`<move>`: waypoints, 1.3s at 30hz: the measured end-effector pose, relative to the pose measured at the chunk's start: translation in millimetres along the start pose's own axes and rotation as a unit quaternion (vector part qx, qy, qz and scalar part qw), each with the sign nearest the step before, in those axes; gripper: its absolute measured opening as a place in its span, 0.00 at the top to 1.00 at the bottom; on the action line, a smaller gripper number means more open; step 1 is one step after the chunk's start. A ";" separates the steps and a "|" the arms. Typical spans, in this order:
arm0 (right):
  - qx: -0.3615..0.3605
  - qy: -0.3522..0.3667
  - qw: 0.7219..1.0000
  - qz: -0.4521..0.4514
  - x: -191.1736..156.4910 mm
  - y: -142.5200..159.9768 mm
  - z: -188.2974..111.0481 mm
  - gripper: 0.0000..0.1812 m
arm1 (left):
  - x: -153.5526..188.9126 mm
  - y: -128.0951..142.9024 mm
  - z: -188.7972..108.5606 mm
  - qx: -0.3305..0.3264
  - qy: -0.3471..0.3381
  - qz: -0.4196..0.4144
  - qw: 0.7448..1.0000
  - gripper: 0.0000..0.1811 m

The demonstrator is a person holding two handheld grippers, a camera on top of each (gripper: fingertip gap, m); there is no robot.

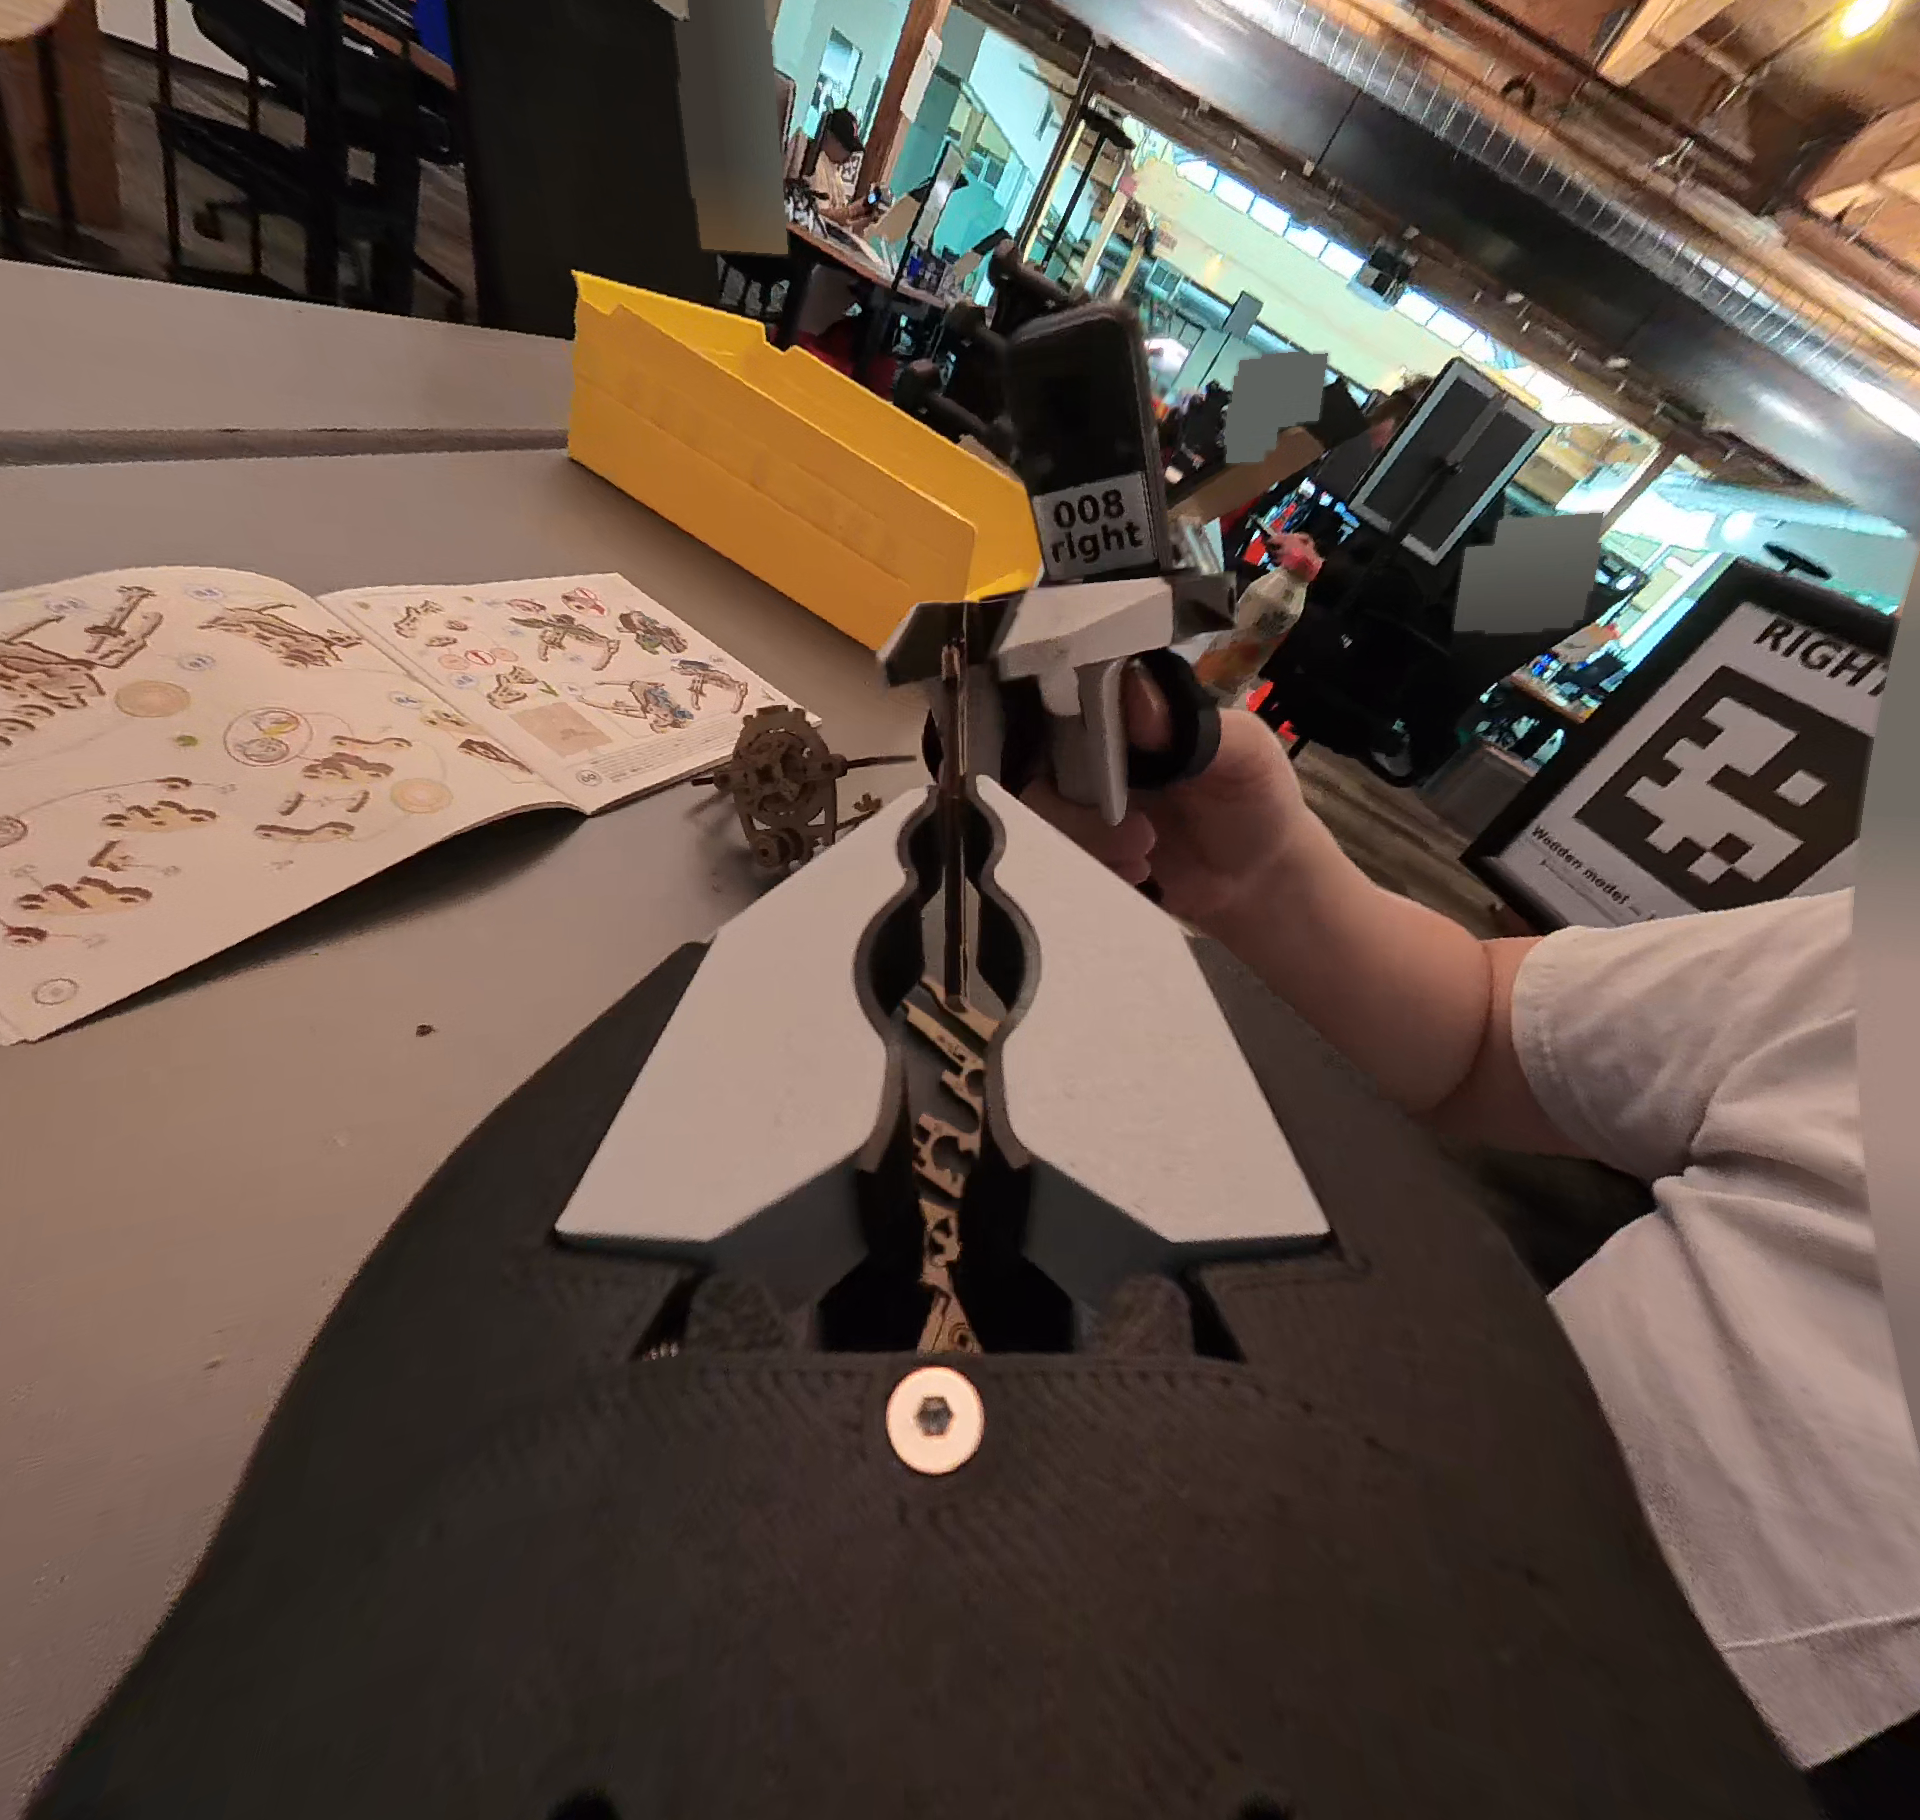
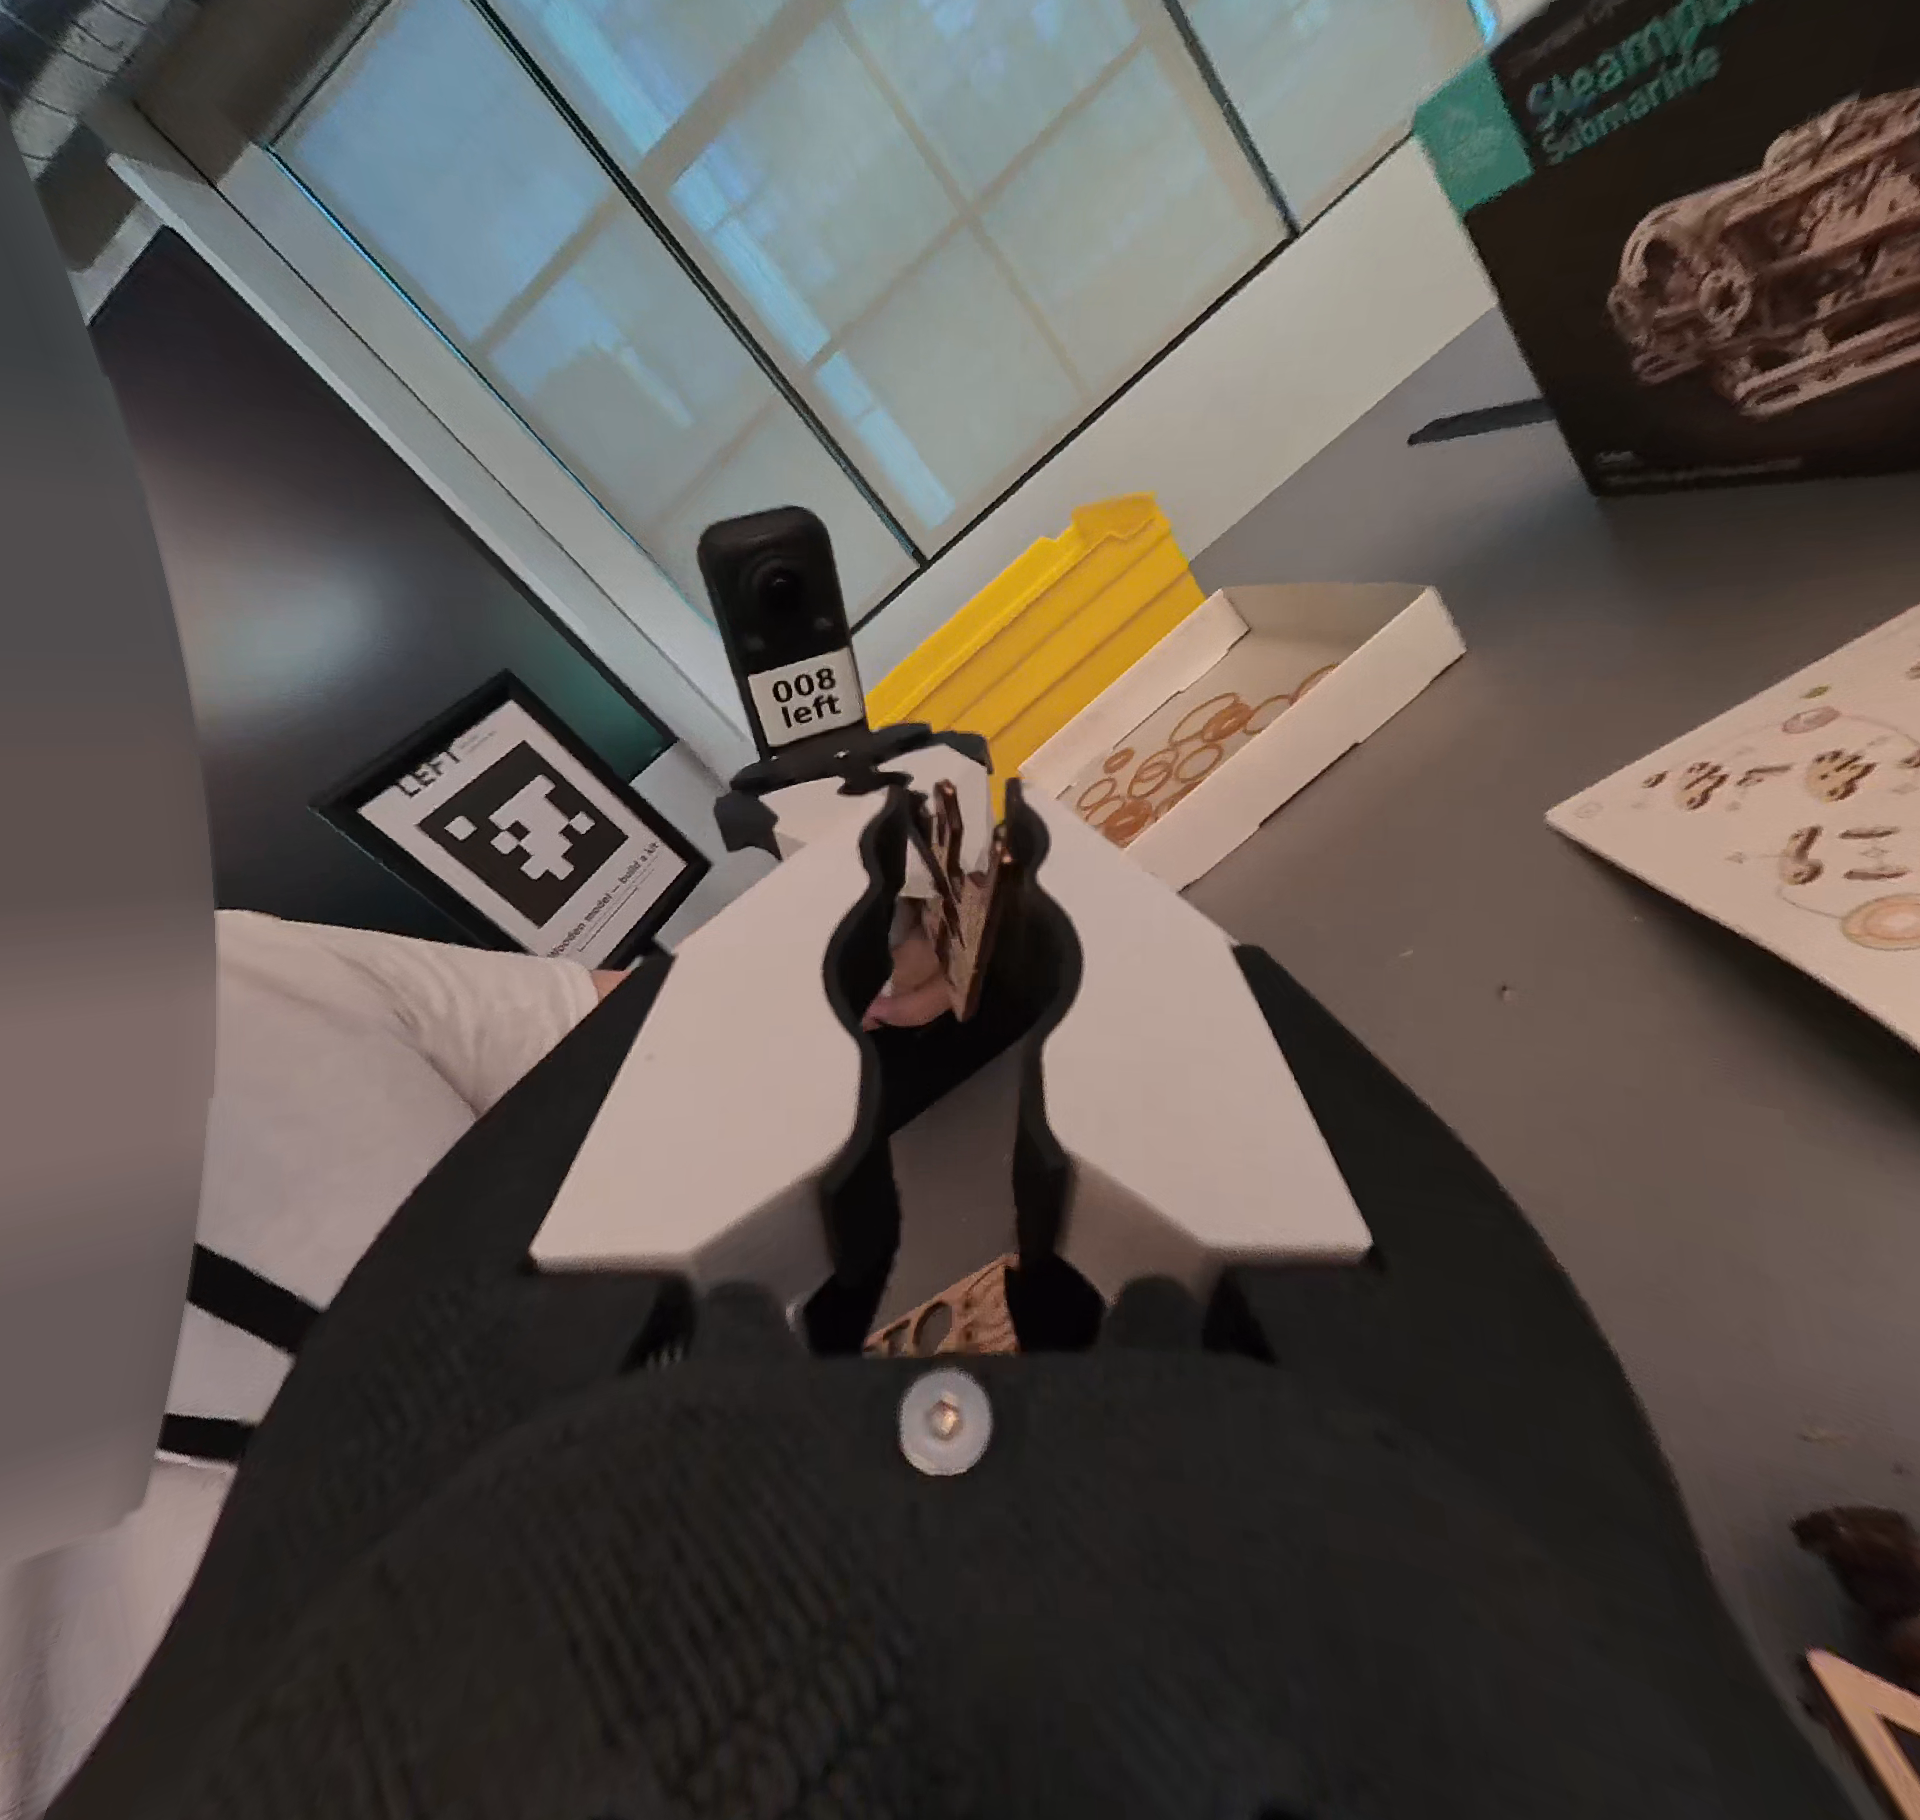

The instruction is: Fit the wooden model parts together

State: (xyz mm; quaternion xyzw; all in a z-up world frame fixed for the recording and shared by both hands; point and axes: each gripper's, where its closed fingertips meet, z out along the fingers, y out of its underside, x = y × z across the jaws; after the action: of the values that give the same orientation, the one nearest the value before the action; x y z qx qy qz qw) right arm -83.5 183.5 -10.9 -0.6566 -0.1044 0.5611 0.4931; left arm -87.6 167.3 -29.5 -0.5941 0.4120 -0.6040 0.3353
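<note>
My left gripper (image 1: 951, 806) is shut on a thin flat wooden part (image 1: 948, 1095) with cut-outs, seen edge-on between the fingers. My right gripper (image 1: 953, 632) faces it from the far side, held by a hand, with its jaws pinched on the far edge of the wood. In the right wrist view my right gripper (image 2: 951, 806) is shut on a brown wooden part (image 2: 966, 897). The left gripper (image 2: 920, 778) meets it tip to tip. Whether this is one piece or two joined pieces cannot be told. A small wooden gear assembly (image 1: 774, 783) stands on the grey table (image 1: 260, 1199).
An open instruction booklet (image 1: 312, 731) lies to the left. A yellow bin (image 1: 779, 482) stands behind it, beside a white tray (image 2: 1382, 669) of wooden rings. The model's dark box (image 2: 1714, 212) stands at the far right. Framed marker cards (image 1: 1714, 762) (image 2: 509, 825) stand at the table edges. My left and right fingertips are right by each other. The small wooden gear assembly (image 1: 774, 783) is about 15 cm from both grippers' fingertips.
</note>
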 end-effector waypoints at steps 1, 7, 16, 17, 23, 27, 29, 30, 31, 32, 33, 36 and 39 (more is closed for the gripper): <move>0.015 0.009 1.000 -0.018 0.4 -6.0 -3.3 0.90 | 0.3 -2.4 -1.3 0.007 0.003 -0.005 1.000 1.00; 0.060 0.030 0.996 -0.066 -3.7 -26.6 -15.0 0.84 | 0.9 -16.2 -8.0 0.056 0.018 -0.031 0.998 1.00; 0.055 -0.008 0.998 -0.012 -4.2 -1.1 6.7 0.96 | 2.6 -11.8 -3.9 0.052 0.015 -0.029 0.998 1.00; 0.060 -0.009 0.998 -0.009 -4.1 -1.7 6.5 0.96 | 3.1 -11.2 -3.5 0.051 0.016 -0.029 0.998 1.00; 0.061 -0.019 0.998 0.014 -2.5 -0.7 6.5 0.96 | 1.4 -9.8 -2.8 0.047 0.009 -0.024 0.999 1.00; 0.054 -0.021 0.998 0.034 0.0 2.6 8.3 0.95 | -0.3 -7.7 -1.9 0.042 0.000 -0.015 0.999 1.00; 0.057 -0.019 0.998 0.033 0.7 2.5 8.3 0.96 | -0.9 -6.9 -1.4 0.039 -0.003 -0.014 0.999 1.00; 0.060 -0.022 0.998 0.031 -0.8 1.8 8.2 0.96 | -0.1 -7.6 -1.6 0.041 -0.001 -0.013 0.999 1.00; 0.060 -0.023 0.997 0.031 -1.4 1.7 8.1 0.96 | 0.6 -8.1 -1.8 0.042 0.002 -0.015 0.999 1.00; 0.058 -0.024 0.997 0.033 -1.1 2.0 8.0 0.96 | 0.6 -8.0 -1.7 0.042 0.003 -0.016 0.999 1.00; 0.059 -0.027 0.997 0.038 -1.0 1.9 7.8 0.96 | 0.6 -7.9 -1.7 0.041 0.003 -0.017 0.999 1.00; 0.066 -0.046 0.995 0.052 -3.8 1.1 7.5 0.98 | 2.4 -8.5 -1.8 0.044 0.008 -0.017 0.999 1.00; 0.064 -0.047 0.996 0.050 -4.6 0.7 6.8 0.99 | 4.8 -8.8 -1.7 0.047 0.013 -0.015 0.999 1.00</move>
State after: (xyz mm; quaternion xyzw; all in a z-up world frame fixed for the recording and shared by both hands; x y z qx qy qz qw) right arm -91.2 183.6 -7.7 -0.6009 -0.0587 0.6209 0.5000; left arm -88.9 167.1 -19.4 -0.5760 0.3790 -0.6351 0.3481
